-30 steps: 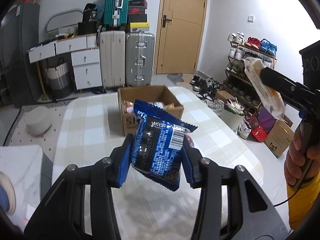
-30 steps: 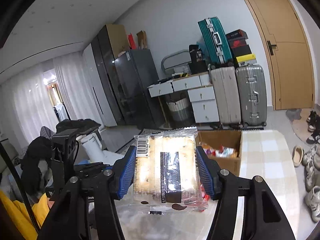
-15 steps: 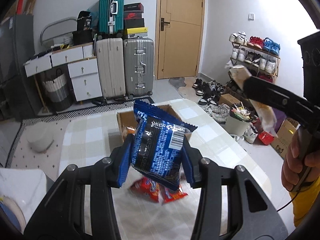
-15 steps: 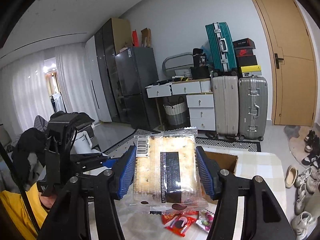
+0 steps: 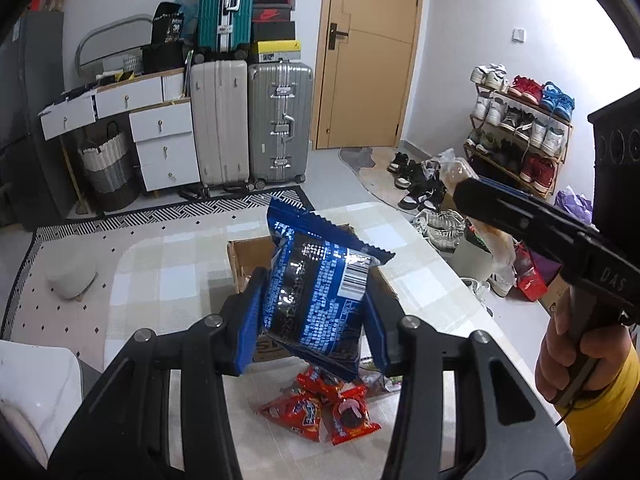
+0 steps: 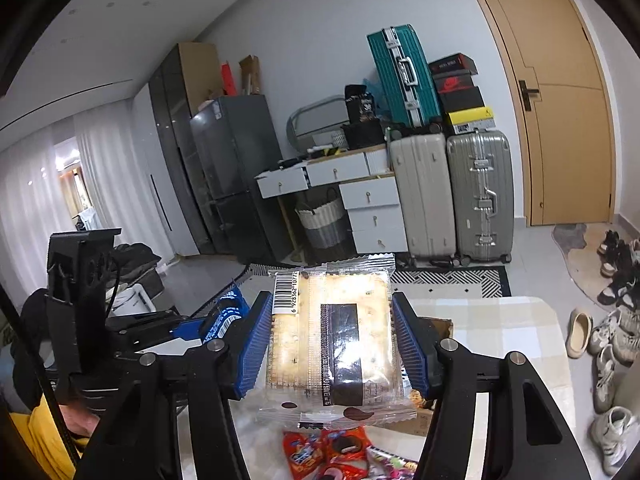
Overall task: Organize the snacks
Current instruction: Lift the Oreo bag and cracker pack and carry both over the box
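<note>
Left tongs (image 5: 312, 320) clamp a blue packet (image 5: 320, 300); right tongs (image 6: 332, 344) clamp clear-wrapped crackers (image 6: 332, 340)

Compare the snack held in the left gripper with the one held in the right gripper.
The blue packet is opaque foil, dark blue with white print; the cracker pack is clear, showing pale crackers. The blue packet hangs tilted; the cracker pack sits upright and flat. Both carry barcodes and are clamped by their side edges.

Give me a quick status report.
Left gripper shut on blue packet. Right gripper shut on cracker pack. Cardboard box ahead, nothing blocking.
</note>
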`<state>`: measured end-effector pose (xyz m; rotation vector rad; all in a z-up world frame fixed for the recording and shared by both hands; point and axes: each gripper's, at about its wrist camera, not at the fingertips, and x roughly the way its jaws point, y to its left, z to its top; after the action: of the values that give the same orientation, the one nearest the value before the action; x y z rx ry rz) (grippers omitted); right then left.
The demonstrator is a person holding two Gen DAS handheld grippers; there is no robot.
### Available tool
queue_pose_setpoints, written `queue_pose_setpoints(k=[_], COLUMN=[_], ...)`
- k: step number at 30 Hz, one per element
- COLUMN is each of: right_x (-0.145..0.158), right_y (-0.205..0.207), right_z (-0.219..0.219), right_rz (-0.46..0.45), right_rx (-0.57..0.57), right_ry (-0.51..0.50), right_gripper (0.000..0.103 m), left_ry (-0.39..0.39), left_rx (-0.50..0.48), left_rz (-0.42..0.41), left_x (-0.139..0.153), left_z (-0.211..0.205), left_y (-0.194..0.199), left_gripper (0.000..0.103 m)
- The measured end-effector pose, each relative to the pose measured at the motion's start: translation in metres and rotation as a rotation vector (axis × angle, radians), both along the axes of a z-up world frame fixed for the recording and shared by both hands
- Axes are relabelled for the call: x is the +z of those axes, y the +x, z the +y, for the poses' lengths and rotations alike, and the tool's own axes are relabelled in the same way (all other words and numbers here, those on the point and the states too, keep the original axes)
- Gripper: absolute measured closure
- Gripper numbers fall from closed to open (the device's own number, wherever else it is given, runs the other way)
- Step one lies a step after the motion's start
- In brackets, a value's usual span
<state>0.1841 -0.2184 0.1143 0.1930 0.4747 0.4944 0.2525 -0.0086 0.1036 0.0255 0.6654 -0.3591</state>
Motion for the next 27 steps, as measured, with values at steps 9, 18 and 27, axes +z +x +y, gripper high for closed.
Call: queue_pose_setpoints(k=[9,18,27], right_x=[-0.026,-0.058,-0.104], right_y=[0.061,0.108,0.150], right_z=[-0.001,0.008,0.006], right_rz=[0.065,0.121,0.225], right_rx=[-0.021,-0.021,-0.019], right_ry=[-0.012,-0.064,-0.060], right_gripper=[0.044,0.044,0.044], left_ry=[0.001,0.040,0.038], left_rx=[0.024,0.045,0.047], left_rz=[0.066,0.121,0.218], left_x=[-0.029,-0.071,-0.124], left_z=[-0.004,-0.009,-0.017], left_y=[0.078,0.145,0.218], left_gripper=[0.061,0.061,0.061])
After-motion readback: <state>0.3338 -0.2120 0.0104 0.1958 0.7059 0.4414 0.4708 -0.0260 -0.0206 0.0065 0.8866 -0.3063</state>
